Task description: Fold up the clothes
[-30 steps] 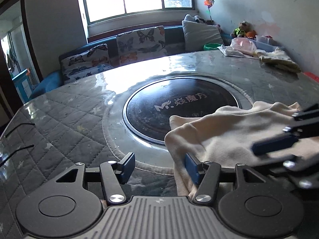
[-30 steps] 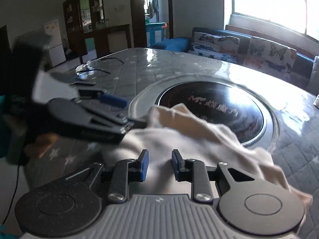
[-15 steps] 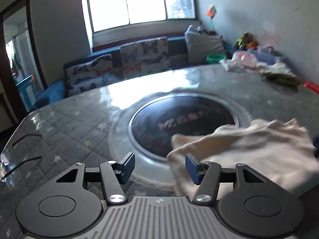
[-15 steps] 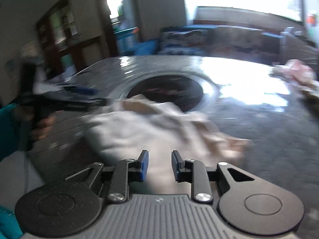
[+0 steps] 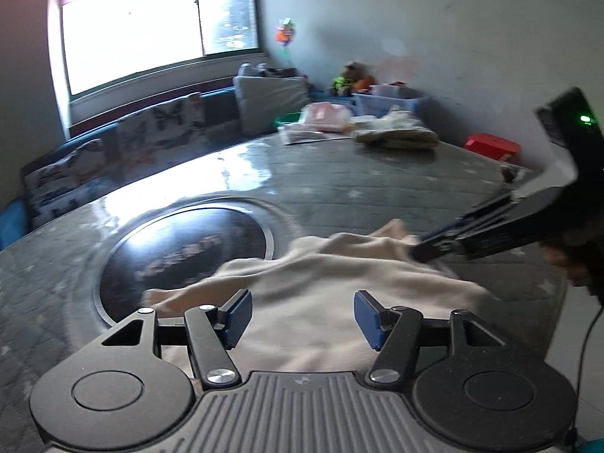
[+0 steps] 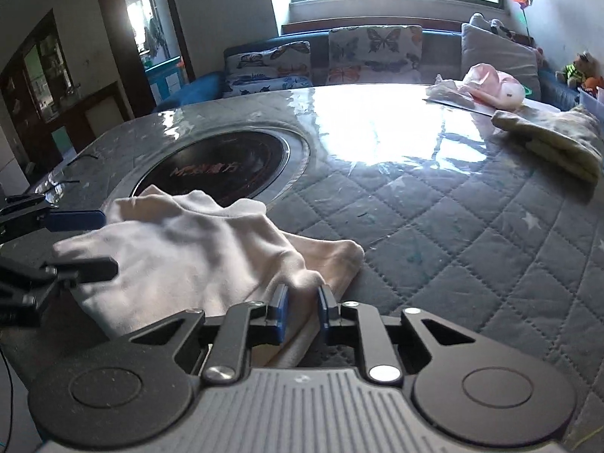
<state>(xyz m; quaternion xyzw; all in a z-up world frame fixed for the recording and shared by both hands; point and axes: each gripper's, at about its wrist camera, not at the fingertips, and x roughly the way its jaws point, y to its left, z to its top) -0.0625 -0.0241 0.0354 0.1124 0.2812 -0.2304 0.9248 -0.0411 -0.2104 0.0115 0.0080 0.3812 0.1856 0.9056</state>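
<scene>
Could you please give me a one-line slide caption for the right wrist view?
Right gripper, jaws just closing, pinches a fold of the cream garment on the quilted table.

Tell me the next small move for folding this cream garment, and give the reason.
Probably lift the right gripper slightly and carry its pinched corner over the cream garment. Its jaws have just been closing and now pinch a fold of cloth, while the left gripper stands open over the near edge, gripping nothing. The garment lies crumpled on the table.

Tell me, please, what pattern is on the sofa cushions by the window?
Butterflies on a pale ground, clearest on the sofa cushions in the right wrist view.
</scene>
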